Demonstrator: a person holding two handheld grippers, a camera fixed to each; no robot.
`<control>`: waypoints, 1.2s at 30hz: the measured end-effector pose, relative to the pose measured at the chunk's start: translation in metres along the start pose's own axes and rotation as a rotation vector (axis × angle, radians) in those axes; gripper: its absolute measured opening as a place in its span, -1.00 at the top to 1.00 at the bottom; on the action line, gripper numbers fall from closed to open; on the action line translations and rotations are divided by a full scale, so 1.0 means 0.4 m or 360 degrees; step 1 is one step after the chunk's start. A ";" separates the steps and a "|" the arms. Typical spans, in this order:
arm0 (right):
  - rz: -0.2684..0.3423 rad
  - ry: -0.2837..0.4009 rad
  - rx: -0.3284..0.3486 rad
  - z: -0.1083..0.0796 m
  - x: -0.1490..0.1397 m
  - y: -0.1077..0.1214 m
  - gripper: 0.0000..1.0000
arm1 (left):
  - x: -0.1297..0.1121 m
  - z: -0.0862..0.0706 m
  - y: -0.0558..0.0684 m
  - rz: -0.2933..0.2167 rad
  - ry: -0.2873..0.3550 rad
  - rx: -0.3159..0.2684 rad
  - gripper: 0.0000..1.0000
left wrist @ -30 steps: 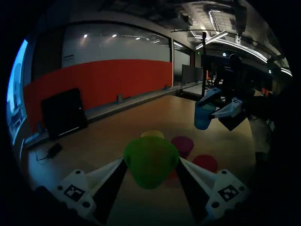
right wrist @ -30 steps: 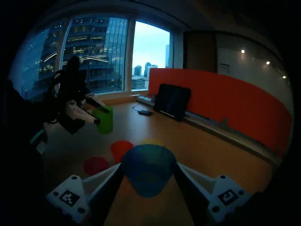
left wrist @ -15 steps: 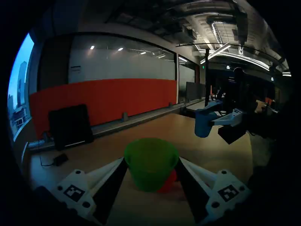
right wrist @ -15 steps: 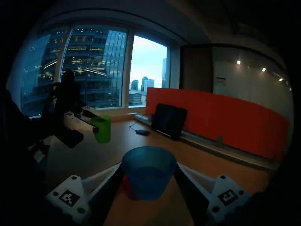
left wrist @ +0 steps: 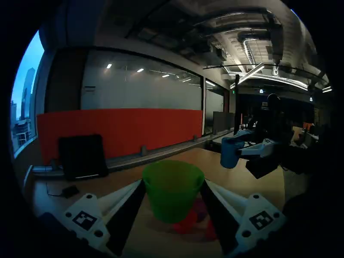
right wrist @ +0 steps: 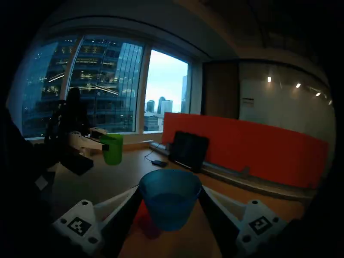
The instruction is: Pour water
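In the left gripper view my left gripper (left wrist: pixel 173 195) is shut on an upright green cup (left wrist: pixel 173 189), held above the wooden table (left wrist: pixel 253 187). Farther right in that view the right gripper (left wrist: pixel 241 150) holds a blue cup (left wrist: pixel 230 152). In the right gripper view my right gripper (right wrist: pixel 170 202) is shut on the same blue cup (right wrist: pixel 170 198), upright, with water visible inside. At the left of this view the left gripper (right wrist: pixel 96 144) carries the green cup (right wrist: pixel 112 148). Red and purple cups (left wrist: pixel 189 219) show on the table below the green cup.
A red cup (right wrist: pixel 144 215) peeks out under the blue one. A dark tablet (right wrist: pixel 188 150) leans by the orange wall panel (right wrist: pixel 258 142), with a small adapter and cable (right wrist: pixel 159 163) beside it. Large windows (right wrist: pixel 99 86) lie beyond the table. A person's dark sleeve fills the left edge.
Both grippers have risen and tilted up with their cups. The table cups have dropped low, mostly hidden behind the held cups; more ceiling and window show.
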State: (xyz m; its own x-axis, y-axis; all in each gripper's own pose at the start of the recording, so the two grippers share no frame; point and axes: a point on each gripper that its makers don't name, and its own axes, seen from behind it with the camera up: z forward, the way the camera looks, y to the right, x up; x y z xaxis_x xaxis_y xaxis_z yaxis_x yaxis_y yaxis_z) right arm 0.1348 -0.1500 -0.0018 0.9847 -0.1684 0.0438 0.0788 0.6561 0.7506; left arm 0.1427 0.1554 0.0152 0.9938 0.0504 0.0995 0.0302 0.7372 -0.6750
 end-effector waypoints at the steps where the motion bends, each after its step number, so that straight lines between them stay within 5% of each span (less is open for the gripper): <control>1: 0.0000 0.0004 0.0000 -0.001 0.001 0.000 -0.83 | 0.000 0.000 0.002 0.0007 0.0000 0.0001 -0.73; 21: -0.0095 0.0043 0.0045 0.011 0.080 -0.025 -0.83 | 0.022 -0.013 0.040 0.0096 0.0031 0.0064 -0.73; 36: -0.0393 0.0092 0.0086 0.043 0.183 -0.038 -0.83 | 0.018 0.002 0.094 0.0071 0.0040 0.0009 -0.73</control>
State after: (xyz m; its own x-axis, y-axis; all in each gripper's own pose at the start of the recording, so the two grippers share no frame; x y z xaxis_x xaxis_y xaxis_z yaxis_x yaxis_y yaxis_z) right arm 0.2028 -0.1852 0.0013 0.9440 -0.2753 -0.1818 0.3112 0.5599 0.7679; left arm 0.1508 0.1841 -0.0090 0.9965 0.0666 0.0508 -0.0150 0.7384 -0.6742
